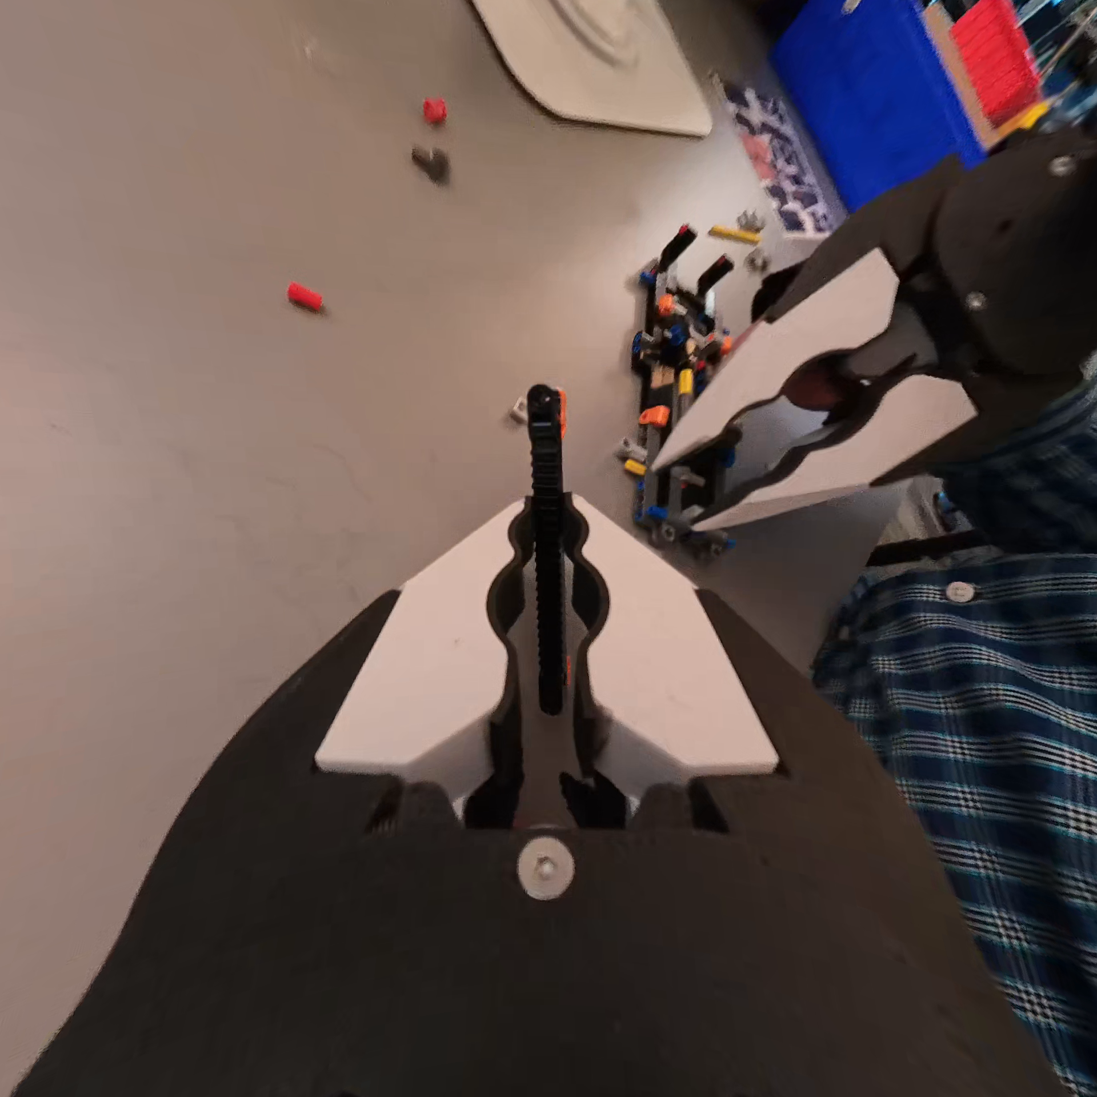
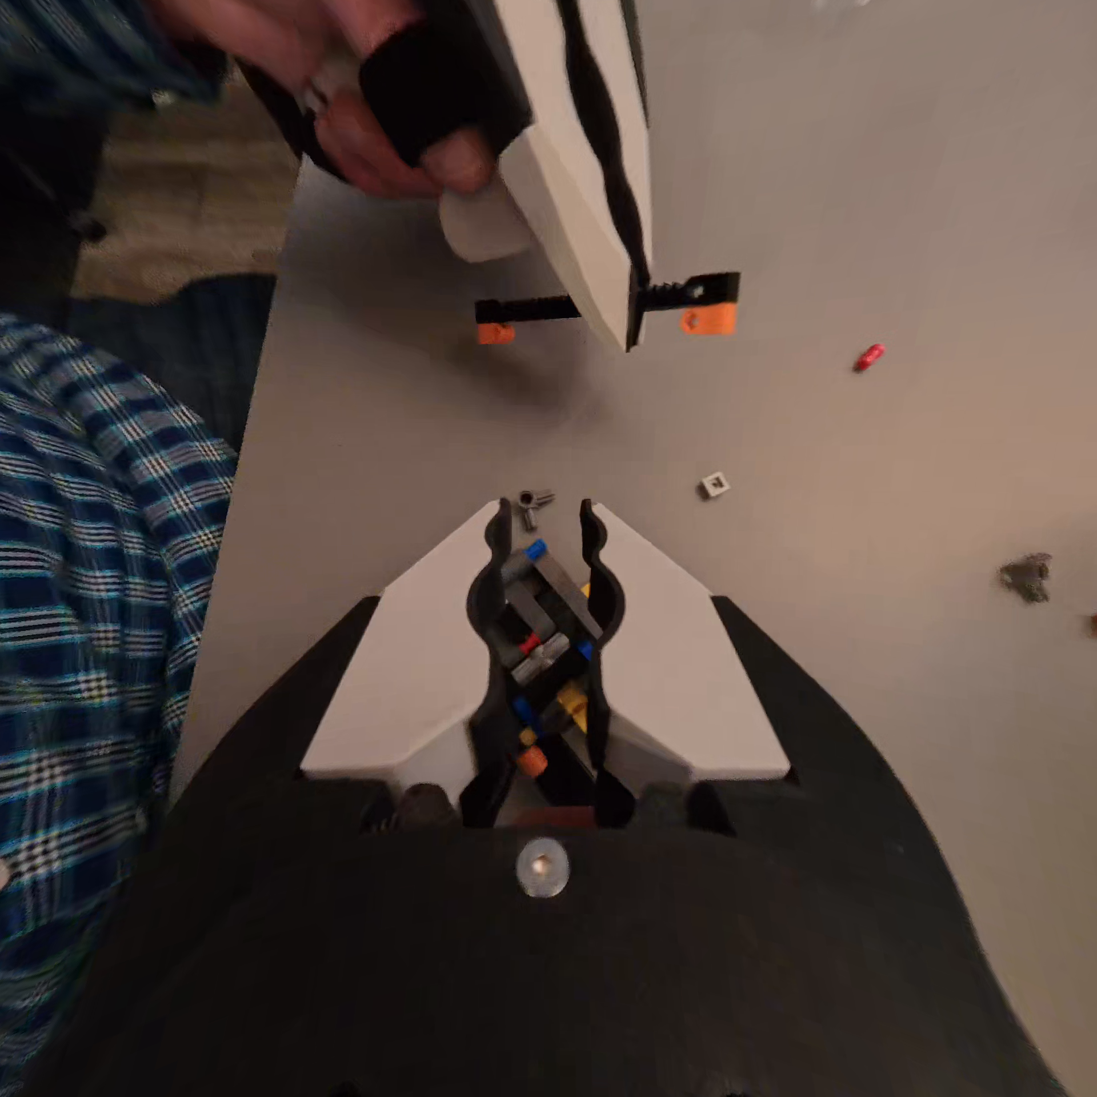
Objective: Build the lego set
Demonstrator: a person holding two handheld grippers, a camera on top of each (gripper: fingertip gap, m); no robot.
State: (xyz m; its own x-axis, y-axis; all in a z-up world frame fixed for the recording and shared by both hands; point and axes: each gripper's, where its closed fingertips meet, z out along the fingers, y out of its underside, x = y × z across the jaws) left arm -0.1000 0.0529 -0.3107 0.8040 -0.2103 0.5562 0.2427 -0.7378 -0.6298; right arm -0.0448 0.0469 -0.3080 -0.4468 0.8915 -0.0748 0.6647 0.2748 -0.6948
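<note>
My left gripper (image 1: 549,504) is shut on a long black toothed rack (image 1: 546,451) that has an orange piece at each end. It holds the rack above the grey table. The right wrist view shows this gripper (image 2: 629,338) from the side, with the rack (image 2: 706,294) sticking out both sides of its tip. My right gripper (image 2: 546,507) is open, and its fingers straddle the near end of a long grey, black, blue and yellow lego frame (image 2: 549,617). That frame (image 1: 668,368) lies on the table at the right, with the right gripper (image 1: 674,498) over it.
Loose parts lie on the table: red pieces (image 1: 304,295) (image 1: 434,110), a dark piece (image 1: 430,163), a small grey connector (image 2: 531,501) and a pale square piece (image 2: 712,484). A white board (image 1: 593,59) and a blue bin (image 1: 872,101) stand far off. A person's plaid shirt (image 1: 979,712) is beside the table edge (image 2: 255,415).
</note>
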